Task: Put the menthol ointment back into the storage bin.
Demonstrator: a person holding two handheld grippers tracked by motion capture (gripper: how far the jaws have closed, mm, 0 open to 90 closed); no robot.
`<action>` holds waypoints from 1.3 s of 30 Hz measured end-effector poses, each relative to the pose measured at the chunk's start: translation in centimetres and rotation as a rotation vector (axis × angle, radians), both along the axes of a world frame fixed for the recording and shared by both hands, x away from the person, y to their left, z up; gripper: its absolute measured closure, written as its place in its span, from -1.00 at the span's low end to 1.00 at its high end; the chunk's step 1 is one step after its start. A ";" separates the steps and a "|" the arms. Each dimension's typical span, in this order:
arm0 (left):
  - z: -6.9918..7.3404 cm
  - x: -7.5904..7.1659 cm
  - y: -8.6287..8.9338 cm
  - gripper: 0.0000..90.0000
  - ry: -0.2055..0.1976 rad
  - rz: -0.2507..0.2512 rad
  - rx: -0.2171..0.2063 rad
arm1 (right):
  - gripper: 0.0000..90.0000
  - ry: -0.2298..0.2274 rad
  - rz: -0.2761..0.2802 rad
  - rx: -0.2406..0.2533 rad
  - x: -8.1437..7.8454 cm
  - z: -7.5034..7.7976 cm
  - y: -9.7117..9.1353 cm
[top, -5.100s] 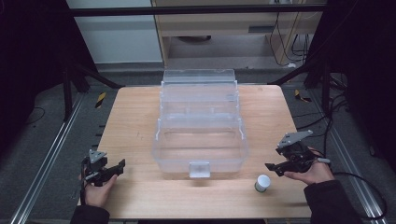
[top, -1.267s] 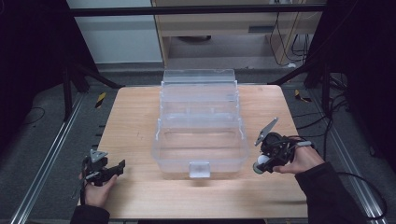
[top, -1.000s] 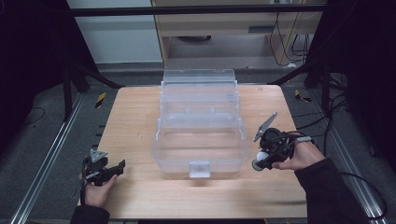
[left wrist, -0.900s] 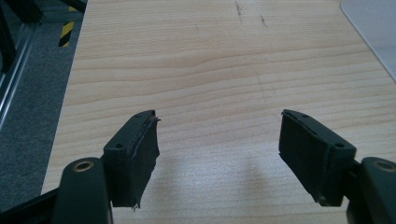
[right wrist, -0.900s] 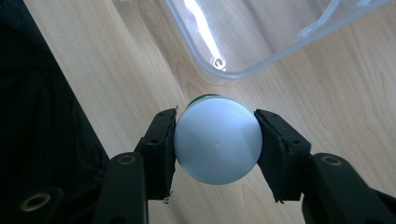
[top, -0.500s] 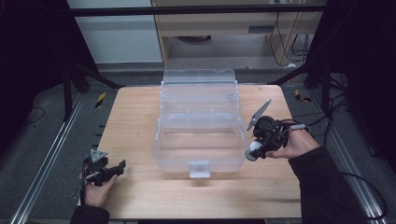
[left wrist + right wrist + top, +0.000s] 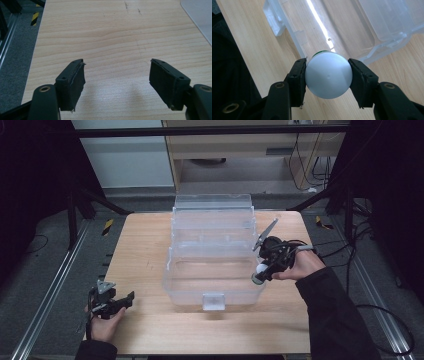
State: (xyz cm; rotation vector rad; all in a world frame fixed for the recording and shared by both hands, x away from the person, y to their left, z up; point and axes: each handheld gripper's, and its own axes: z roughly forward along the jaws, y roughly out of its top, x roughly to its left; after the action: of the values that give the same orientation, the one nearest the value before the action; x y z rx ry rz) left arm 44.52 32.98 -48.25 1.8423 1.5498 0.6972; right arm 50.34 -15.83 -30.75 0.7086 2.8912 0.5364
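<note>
From above, the clear box (image 7: 214,255) stands open in the middle of the worktop (image 7: 145,250), its tiers stepped back toward the far edge. The right hand-held gripper (image 7: 260,272) hangs at the box's right front corner with something small and white in it. The right gripper view shows what that is: a white cap (image 7: 328,75) with a rim of green behind it, the black pads (image 7: 298,77) clamped on either side, held above the box wall (image 7: 294,40). The left hand-held gripper (image 7: 129,298) sits low at the near left corner of the worktop, well apart from the box. In the left gripper view its jaws stand wide apart over bare wood, holding nothing, with a corner of the box (image 7: 200,15) at the far right.
</note>
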 end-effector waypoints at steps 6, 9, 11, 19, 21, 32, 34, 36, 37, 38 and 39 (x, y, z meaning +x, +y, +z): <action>0.0 0.0 0.1 -0.38 -0.001 0.001 -0.002 | 0.12 -0.001 0.008 0.014 1.1 -1.1 0.9; 0.0 0.0 0.1 -0.38 -0.001 0.002 -0.002 | 0.12 0.013 0.008 0.014 1.4 -1.8 1.4; 0.0 0.0 0.1 -0.38 -0.001 0.001 -0.002 | 0.12 0.018 0.011 0.003 1.6 -2.3 1.6; 0.0 0.0 0.1 -0.38 -0.002 0.003 -0.002 | 0.12 0.024 0.010 -0.002 2.0 -4.2 1.6; 0.0 0.0 0.1 -0.38 -0.002 0.002 -0.002 | 0.12 0.022 0.016 -0.002 2.0 -4.7 1.6; 0.0 0.1 0.1 -0.38 -0.001 0.002 0.000 | 0.12 0.038 0.018 -0.029 2.0 -6.6 1.4; 0.0 0.1 0.1 -0.37 0.000 0.002 0.000 | 0.12 0.037 0.018 -0.033 2.1 -6.8 1.4; 0.0 0.1 0.1 -0.38 -0.002 0.002 -0.001 | 0.12 0.041 0.015 -0.038 2.1 -7.1 1.3; 0.0 0.0 0.1 -0.38 -0.002 0.002 -0.001 | 0.12 0.043 0.015 -0.040 2.1 -7.3 1.3; 0.0 0.0 0.1 -0.37 -0.003 0.002 -0.001 | 0.12 0.046 0.011 -0.049 2.1 -7.3 1.3; 0.0 0.0 0.1 -0.38 -0.004 0.001 -0.001 | 0.12 0.044 0.015 -0.053 2.2 -7.5 1.3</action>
State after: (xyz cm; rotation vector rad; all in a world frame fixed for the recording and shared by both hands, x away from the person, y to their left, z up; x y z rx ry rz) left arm 44.56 33.09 -48.23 1.8385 1.5489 0.6999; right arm 52.50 -14.58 -38.21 0.7002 2.9415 0.4501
